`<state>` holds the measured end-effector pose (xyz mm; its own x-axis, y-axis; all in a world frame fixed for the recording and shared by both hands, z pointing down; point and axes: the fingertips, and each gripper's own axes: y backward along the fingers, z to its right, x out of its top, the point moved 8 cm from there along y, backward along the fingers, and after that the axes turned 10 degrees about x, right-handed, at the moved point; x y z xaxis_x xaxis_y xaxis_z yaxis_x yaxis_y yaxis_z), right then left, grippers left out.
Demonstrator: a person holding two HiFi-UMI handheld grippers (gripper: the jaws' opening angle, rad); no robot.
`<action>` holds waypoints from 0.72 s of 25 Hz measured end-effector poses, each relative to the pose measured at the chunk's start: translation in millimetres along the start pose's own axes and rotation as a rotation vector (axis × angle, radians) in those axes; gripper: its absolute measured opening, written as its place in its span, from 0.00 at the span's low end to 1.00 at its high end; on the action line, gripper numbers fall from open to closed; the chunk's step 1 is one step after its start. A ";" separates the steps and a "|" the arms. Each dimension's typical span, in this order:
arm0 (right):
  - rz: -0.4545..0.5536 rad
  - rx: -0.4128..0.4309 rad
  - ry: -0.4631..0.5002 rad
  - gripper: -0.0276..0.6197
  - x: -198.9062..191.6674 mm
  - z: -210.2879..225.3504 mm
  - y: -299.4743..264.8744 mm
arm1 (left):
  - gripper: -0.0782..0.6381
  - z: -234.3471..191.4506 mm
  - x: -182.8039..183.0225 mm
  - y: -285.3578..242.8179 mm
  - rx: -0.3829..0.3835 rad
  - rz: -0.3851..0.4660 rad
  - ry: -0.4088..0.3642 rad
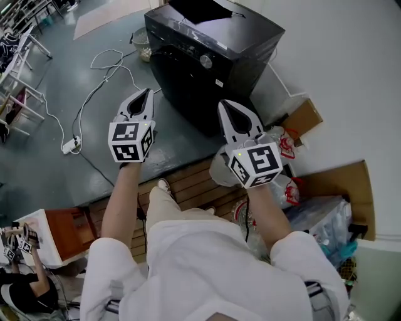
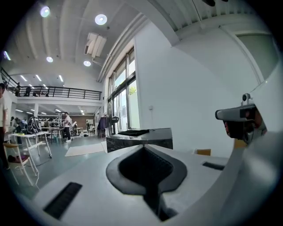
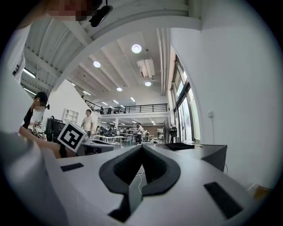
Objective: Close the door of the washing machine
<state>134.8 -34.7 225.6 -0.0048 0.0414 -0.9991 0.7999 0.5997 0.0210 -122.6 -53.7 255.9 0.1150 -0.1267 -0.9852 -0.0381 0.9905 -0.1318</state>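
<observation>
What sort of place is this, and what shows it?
Probably a large open workshop or lab hall: a railed mezzanine, work tables, and a washing machine standing on the open floor.

The floor point(image 1: 56, 100) is smooth grey-green, with a pale mat point(image 1: 103, 19) far off, a white power strip point(image 1: 70, 145) on its cable, and a patch of wooden planks point(image 1: 194, 178) close by. On one side stands a plain white wall point(image 1: 351, 63), and further along there are tall windows point(image 2: 121, 99) full of daylight. Round lamps point(image 2: 101, 19) shine in the high white ceiling point(image 2: 66, 35). At the back I see white tables point(image 2: 33, 137) and a balcony with a dark railing point(image 2: 66, 92).
</observation>
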 end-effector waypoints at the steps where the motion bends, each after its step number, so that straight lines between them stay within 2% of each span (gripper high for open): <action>1: 0.004 -0.005 0.000 0.04 2.7 2.2 3.4 | 0.12 -1.3 4.8 6.4 0.003 0.015 0.004; 10: 0.044 -0.113 -0.010 0.04 24.4 32.0 51.9 | 0.12 -5.0 47.8 63.6 0.020 0.150 0.072; 18: 0.055 -0.188 -0.009 0.04 29.5 44.6 96.5 | 0.12 -4.2 57.4 103.6 0.051 0.206 0.095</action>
<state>238.6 -11.2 196.6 0.0416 0.0713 -0.9966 0.6725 0.7357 0.0807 -124.1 41.5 185.2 0.0156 0.0766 -0.9969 -0.0002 0.9971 0.0766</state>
